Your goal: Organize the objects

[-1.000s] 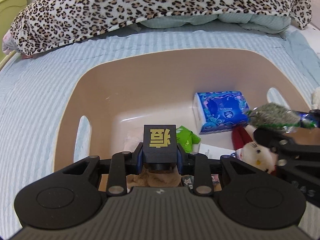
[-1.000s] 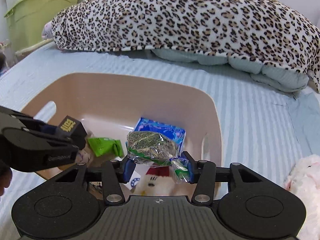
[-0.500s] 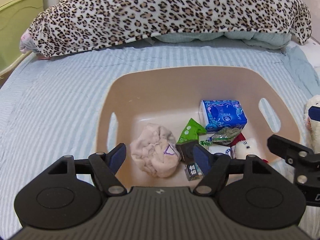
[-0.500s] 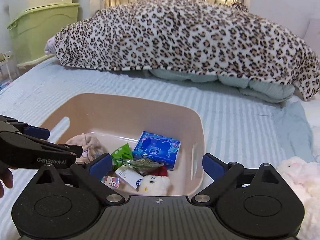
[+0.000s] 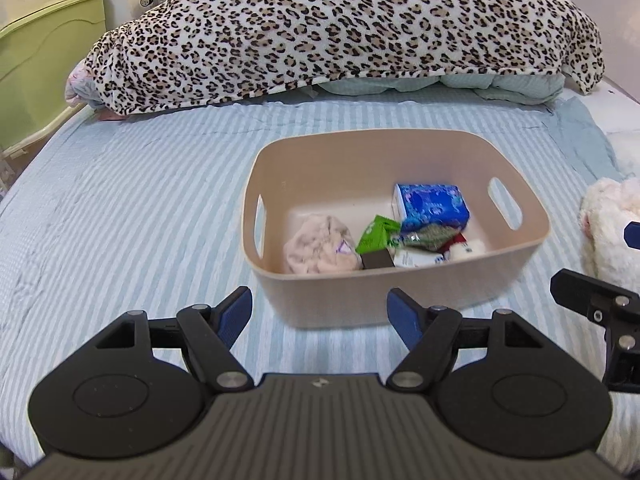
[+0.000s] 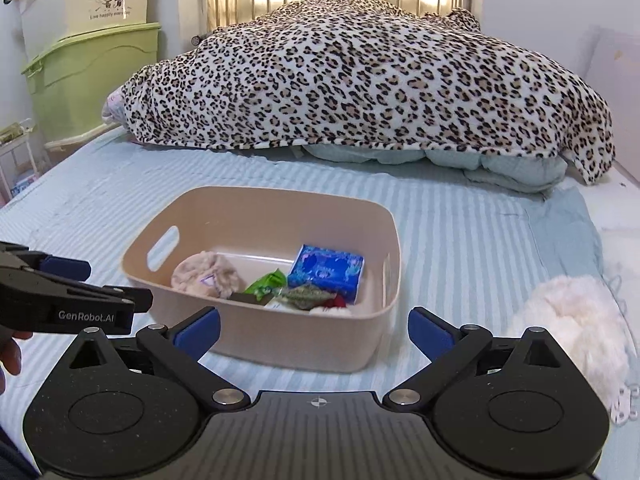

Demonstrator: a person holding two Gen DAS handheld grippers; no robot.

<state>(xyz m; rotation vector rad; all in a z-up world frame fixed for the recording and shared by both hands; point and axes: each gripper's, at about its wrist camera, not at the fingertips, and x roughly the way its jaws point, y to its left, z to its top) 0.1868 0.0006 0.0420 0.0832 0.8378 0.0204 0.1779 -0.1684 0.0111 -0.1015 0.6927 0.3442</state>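
A beige plastic basket [image 5: 400, 296] [image 6: 304, 344] stands on the striped bed. Inside lie a pink cloth bundle [image 5: 320, 246] [image 6: 206, 276], a blue tissue pack [image 5: 432, 206] [image 6: 326, 270], a green packet [image 5: 376, 234] [image 6: 266, 282], a dark box [image 5: 376, 260], a bag of dried herbs [image 5: 430, 236] [image 6: 306, 294] and a small white plush [image 5: 466, 248]. My left gripper [image 5: 320, 316] is open and empty, in front of the basket. My right gripper [image 6: 314, 328] is open and empty, also in front of it.
A fluffy white plush [image 5: 612, 232] [image 6: 576, 320] lies on the bed right of the basket. A leopard-print blanket [image 5: 340, 28] [image 6: 360, 76] is piled at the far end. Green storage bins [image 6: 88, 80] stand at the left beside the bed.
Both grippers opened and let go: the dark box and the herb bag now lie in the basket. Both grippers pulled back and up, away from the basket.
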